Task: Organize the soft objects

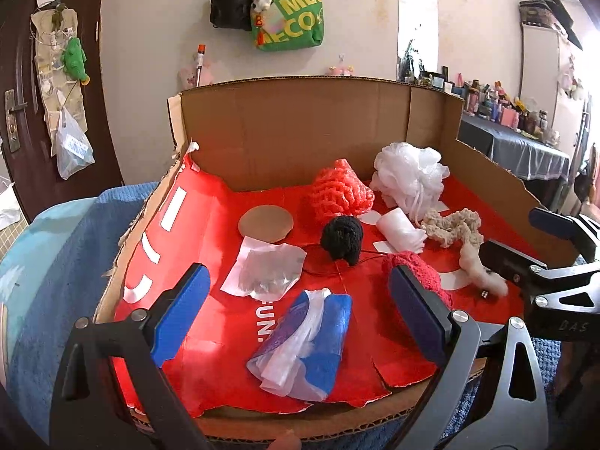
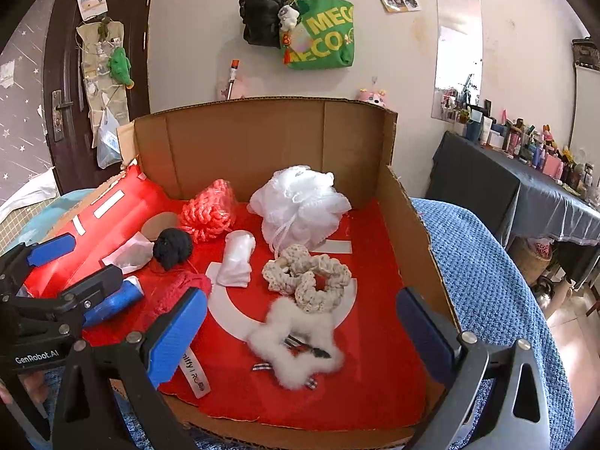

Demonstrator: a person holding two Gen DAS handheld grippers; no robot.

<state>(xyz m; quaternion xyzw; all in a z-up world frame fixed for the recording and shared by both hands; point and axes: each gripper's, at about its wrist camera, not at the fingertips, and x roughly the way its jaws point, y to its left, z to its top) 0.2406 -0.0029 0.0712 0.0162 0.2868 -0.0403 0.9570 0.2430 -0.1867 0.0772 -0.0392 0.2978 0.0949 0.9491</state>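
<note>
Your left claw [image 1: 300,311]: spread, empty, above the blue-and-white plastic bag [image 1: 303,341]. Your right claw [image 2: 300,333]: spread, empty, over the white fluffy hair clip [image 2: 296,341]. Both items lie in the cardboard box [image 2: 262,142], on its red liner.

White mesh pouf [image 2: 300,202], black yarn ball [image 2: 173,247], coral net [image 1: 339,193] (red box floor [image 2: 375,337]).

green bag [image 2: 322,35]: "MEC… ECO" | left hand-held gripper [image 2: 71,262]: "GenRobot.AI" | red liner [image 1: 240,322]: "FUN."

Both wrist views close above cardboard box [image 1: 292,127] front edge, facing its back wall, sharing its red floor.
</note>
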